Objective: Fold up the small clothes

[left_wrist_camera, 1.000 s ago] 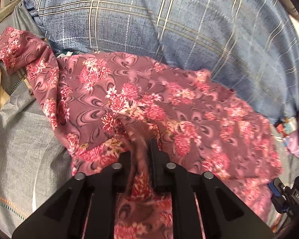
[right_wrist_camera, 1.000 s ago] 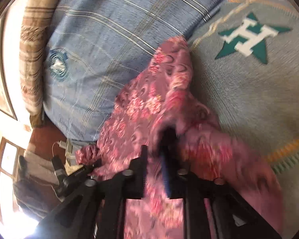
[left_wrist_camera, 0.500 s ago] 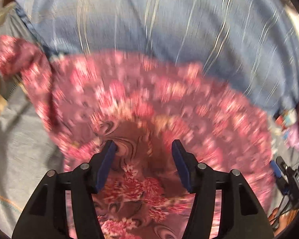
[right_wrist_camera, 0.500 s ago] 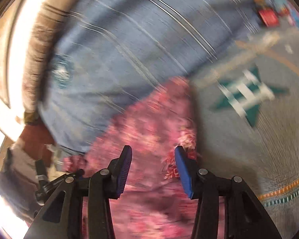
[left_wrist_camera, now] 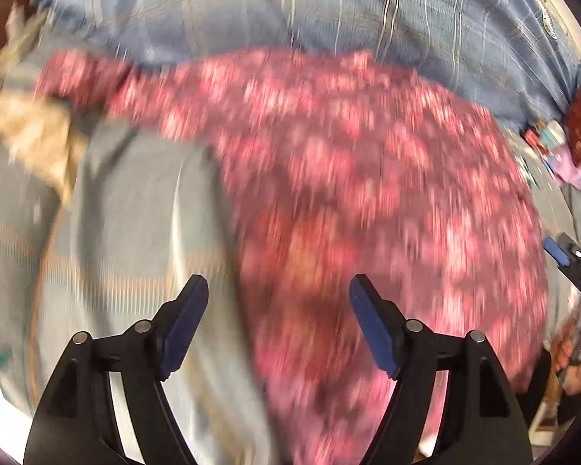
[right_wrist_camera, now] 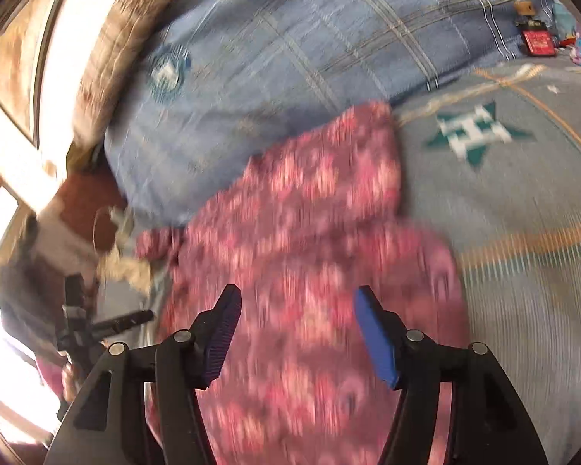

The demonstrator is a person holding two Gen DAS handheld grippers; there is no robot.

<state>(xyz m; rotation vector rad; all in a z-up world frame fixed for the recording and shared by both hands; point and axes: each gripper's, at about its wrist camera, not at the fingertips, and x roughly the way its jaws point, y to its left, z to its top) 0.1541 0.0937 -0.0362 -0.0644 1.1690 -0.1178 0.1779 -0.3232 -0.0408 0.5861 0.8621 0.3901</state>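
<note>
Now wide apart on the left hand-held gripper [left_wrist_camera: 278, 297], blue pads [left_wrist_camera: 184, 319] clear of any cloth, jaws having just been opening with nothing pinched between them; hovering over the near edge of the floral garment [left_wrist_camera: 368, 201], half above pink print and half above the grey bedspread [left_wrist_camera: 128, 201] beside it. Likewise parted on the right hand-held gripper [right_wrist_camera: 297, 308], jaws also just been opening, empty, poised above the same floral garment [right_wrist_camera: 310, 240] with no pad pressing on it. Judged as a release: fabric let go so that it settles flat on the bed, ready for the next fold. Spread across the bedspread, far edge lying against the blue checked pillow [left_wrist_camera: 329, 11], one narrow part stretching off to the left in the left wrist view toward a blurred beige cloth [left_wrist_camera: 31, 131]. Seen from the right wrist as a rumpled, roughly doubled heap, upper end reaching the seam where pillow [right_wrist_camera: 290, 50] meets bedspread [right_wrist_camera: 523, 213], just beside the green star emblem [right_wrist_camera: 472, 131] woven into the cover. Heavily motion-blurred in both views, so exact creases and whether the layers lie square cannot be told. Further out, a red packet [right_wrist_camera: 538, 42] and small oddments near the pillow's far corner, well apart from the garment. Folding likely only partway done, edges looking uneven.
</note>
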